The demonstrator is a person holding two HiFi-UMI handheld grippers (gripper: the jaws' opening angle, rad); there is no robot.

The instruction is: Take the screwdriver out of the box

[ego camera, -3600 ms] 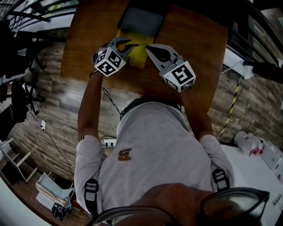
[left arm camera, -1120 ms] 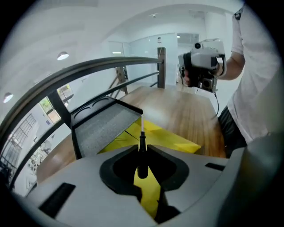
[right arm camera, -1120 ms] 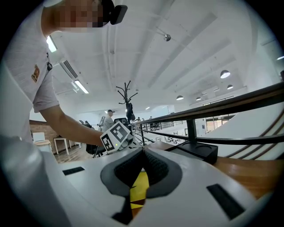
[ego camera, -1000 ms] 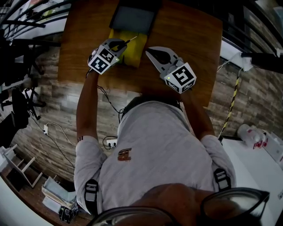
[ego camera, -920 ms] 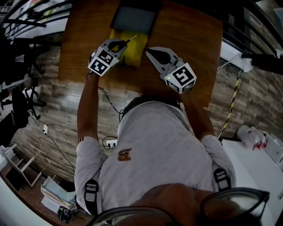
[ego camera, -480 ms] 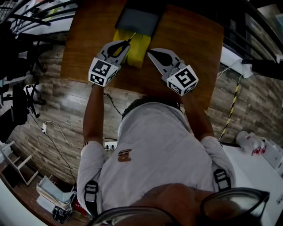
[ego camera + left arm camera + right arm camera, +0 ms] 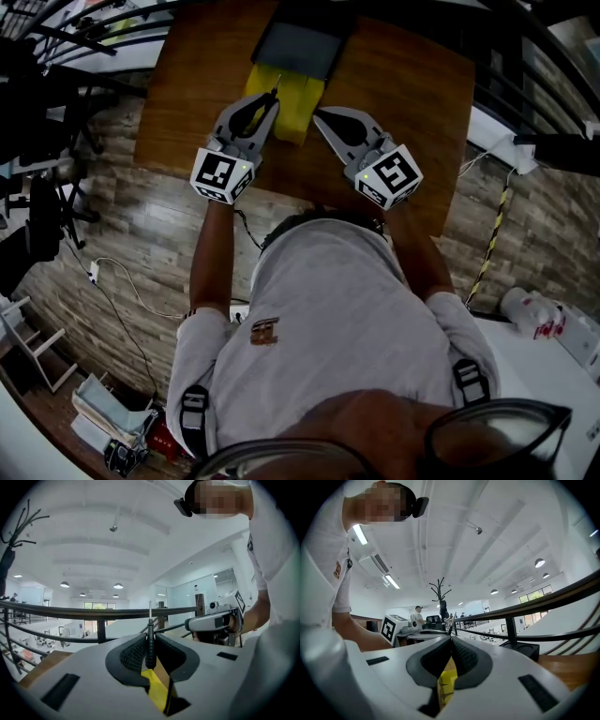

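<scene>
The left claw (image 7: 268, 101) is squeezed onto the screwdriver (image 7: 149, 641). The dark handle sits right between its two jaws. The thin metal tip pokes out past the end of the claw. The yellow box (image 7: 298, 101) lies on the desk (image 7: 403, 103), just below and ahead of this claw. Its grey lid (image 7: 302, 47) lies open farther out. The right claw (image 7: 319, 115) is beside the box, with its jaws closed together and nothing inside.
</scene>
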